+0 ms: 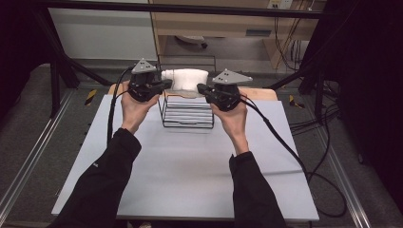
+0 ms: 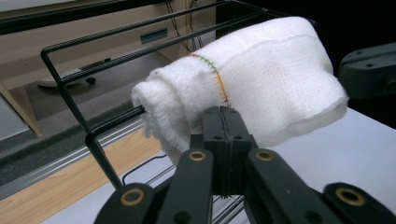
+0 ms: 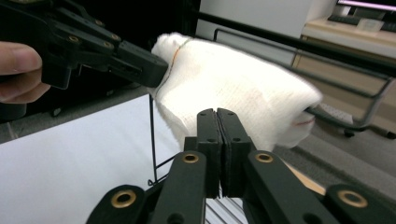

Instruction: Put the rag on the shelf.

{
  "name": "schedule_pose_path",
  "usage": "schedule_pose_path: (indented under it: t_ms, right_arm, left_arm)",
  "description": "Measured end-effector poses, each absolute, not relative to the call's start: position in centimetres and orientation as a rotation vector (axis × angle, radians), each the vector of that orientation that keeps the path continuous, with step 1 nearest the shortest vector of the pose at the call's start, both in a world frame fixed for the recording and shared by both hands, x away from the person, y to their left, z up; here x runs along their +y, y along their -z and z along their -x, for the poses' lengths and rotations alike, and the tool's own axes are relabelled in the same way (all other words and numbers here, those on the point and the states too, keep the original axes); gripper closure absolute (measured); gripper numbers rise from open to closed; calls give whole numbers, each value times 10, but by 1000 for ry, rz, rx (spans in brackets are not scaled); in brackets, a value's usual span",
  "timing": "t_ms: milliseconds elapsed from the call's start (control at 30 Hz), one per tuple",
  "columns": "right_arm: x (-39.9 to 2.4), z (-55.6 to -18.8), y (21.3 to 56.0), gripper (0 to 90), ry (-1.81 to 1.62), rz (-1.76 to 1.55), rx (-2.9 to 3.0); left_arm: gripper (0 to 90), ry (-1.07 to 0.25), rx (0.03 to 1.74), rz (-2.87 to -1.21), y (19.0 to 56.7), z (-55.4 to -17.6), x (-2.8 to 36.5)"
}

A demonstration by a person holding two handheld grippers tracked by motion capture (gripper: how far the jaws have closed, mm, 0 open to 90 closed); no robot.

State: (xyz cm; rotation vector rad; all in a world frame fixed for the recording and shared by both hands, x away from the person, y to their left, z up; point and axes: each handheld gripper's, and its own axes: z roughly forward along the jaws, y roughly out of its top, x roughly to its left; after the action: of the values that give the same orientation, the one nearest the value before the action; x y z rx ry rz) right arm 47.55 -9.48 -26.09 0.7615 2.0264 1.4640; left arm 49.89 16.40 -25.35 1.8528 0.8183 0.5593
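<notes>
A white towel (image 1: 186, 78) is draped over the top rail of a black wire rack (image 1: 186, 111), which stands near the far edge of the table (image 1: 190, 161), roughly midway between its far corners; the cloth looks folded or rolled on itself, with a thin line of coloured stitching near one end. The left gripper (image 1: 167, 84) comes at the towel's left end and the right gripper (image 1: 201, 88) at its right end, each held in one of the person's hands, so the cloth sits between the two claws; taking it at both ends probably serves to keep it level on the rail while it is spread or shifted along.

In the left gripper view the jaws of the left gripper (image 2: 223, 122) are pressed tight together against the lower edge of the towel (image 2: 261, 79); they seem clenched on a pinch of its hem, though the bite itself is hidden behind the jaw tips. In the right gripper view the right gripper (image 3: 217, 122) is likewise clamped, its tips at the underside of the towel (image 3: 233, 84), apparently grasping the fabric there; the other claw meets the cloth at its far end. The rack's rail (image 3: 345, 60) runs on beyond the towel's right end.
</notes>
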Motion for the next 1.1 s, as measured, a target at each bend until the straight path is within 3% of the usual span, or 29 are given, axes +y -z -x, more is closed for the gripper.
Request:
schedule_pose_path:
  t_ms: [400, 667, 833, 1100]
  right_arm:
    - [-87, -492, 279, 900, -1381, -832, 2021]
    - [-89, -486, 274, 852, -1407, -814, 2009]
    - [-96, -474, 267, 721, -1433, -805, 2012]
    - [-112, -459, 269, 461, -1458, -861, 2039]
  left_arm:
    - [899, -574, 838, -1856, 267, -505, 163]
    - [893, -565, 816, -1851, 264, -497, 166]
    - [829, -550, 811, -1852, 264, -487, 174]
    - [608, -526, 804, -1900, 277, -466, 188]
